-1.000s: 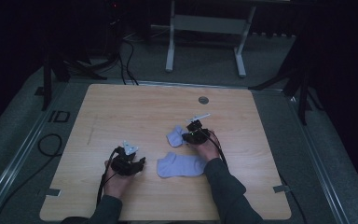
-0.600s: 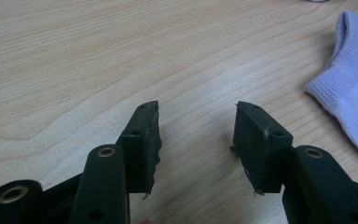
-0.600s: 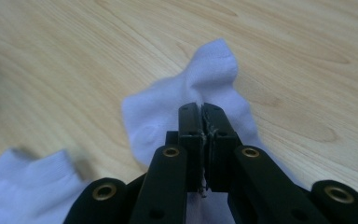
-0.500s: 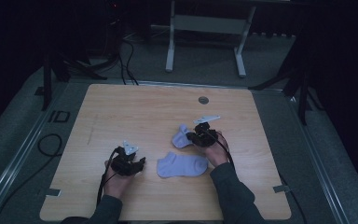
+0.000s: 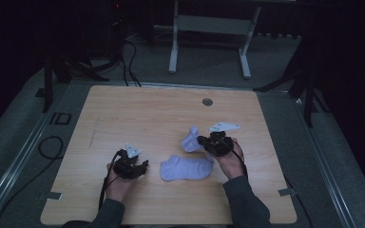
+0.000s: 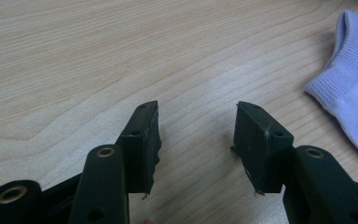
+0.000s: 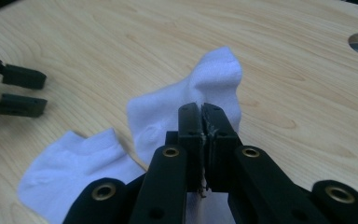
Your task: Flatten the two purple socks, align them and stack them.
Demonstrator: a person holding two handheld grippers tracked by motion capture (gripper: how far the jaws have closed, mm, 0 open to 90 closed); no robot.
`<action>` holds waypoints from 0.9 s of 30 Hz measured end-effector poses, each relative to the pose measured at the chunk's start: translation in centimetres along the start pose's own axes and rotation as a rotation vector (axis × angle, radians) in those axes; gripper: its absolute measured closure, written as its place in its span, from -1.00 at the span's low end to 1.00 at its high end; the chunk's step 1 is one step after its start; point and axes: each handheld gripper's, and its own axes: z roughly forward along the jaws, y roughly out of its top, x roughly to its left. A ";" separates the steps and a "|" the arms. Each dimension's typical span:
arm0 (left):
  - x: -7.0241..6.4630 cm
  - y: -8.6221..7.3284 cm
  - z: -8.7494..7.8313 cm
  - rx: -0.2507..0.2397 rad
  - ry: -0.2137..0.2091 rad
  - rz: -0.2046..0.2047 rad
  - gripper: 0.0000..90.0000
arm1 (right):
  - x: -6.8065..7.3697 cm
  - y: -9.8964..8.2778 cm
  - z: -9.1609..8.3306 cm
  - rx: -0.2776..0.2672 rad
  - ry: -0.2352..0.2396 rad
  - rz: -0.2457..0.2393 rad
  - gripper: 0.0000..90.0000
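Two pale lilac ankle socks are on the wooden table (image 5: 138, 114). One sock (image 5: 186, 168) lies flat near the front middle. The second sock (image 5: 190, 140) is lifted at one end, and my right gripper (image 5: 201, 141) is shut on it. In the right gripper view the jaws (image 7: 203, 111) pinch the raised sock (image 7: 214, 79), while the flat sock (image 7: 70, 168) lies lower left. My left gripper (image 5: 144, 166) rests open on the table left of the flat sock. In the left gripper view its jaws (image 6: 196, 112) stand apart over bare wood, with a sock's edge (image 6: 354, 98) at the right.
A round cable hole (image 5: 207, 101) sits near the table's far edge. Behind the table stands a white desk frame (image 5: 209, 28). Cables (image 5: 50, 147) lie on the grey floor at the left. The left gripper (image 7: 16, 91) shows at the left edge of the right gripper view.
My right gripper has drawn the held sock a little to the right, away from the flat sock. The left gripper has stayed in place, open.
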 end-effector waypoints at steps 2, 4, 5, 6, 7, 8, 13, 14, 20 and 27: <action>0.0 0.0 0.0 0.001 0.000 0.001 0.13 | -0.2 -0.3 -0.5 -0.016 -0.011 0.011 0.94; 0.0 0.0 0.0 -0.001 0.000 -0.001 0.12 | -0.3 -0.4 -1.1 -0.031 -0.012 0.022 0.94; 0.0 0.0 0.0 -0.002 0.000 -0.002 0.12 | -0.2 -0.4 -1.4 -0.036 -0.013 0.020 0.94; -0.1 0.0 0.0 -0.003 0.000 -0.003 0.12 | -0.1 -0.3 -1.7 -0.046 -0.019 0.014 0.94; -0.1 0.0 0.0 -0.002 0.000 -0.004 0.12 | 0.1 -0.3 -2.0 -0.055 -0.021 0.010 0.94; -0.1 0.0 0.0 -0.003 0.000 -0.004 0.12 | 0.3 -0.3 -2.3 -0.064 -0.016 0.006 0.94; -0.1 0.0 0.0 -0.004 0.000 -0.002 0.12 | 1.5 -0.5 -2.9 -0.077 -0.023 -0.023 0.94; -0.1 0.0 0.0 -0.003 0.000 -0.002 0.12 | 1.6 -0.6 -2.9 -0.078 -0.025 -0.021 0.94; -0.1 0.0 0.0 -0.003 0.000 -0.001 0.12 | 2.4 -0.8 -2.6 -0.074 -0.029 -0.043 0.94; -0.1 0.0 0.0 -0.002 0.000 -0.002 0.12 | 3.8 -2.0 -0.7 -0.020 0.002 -0.053 0.94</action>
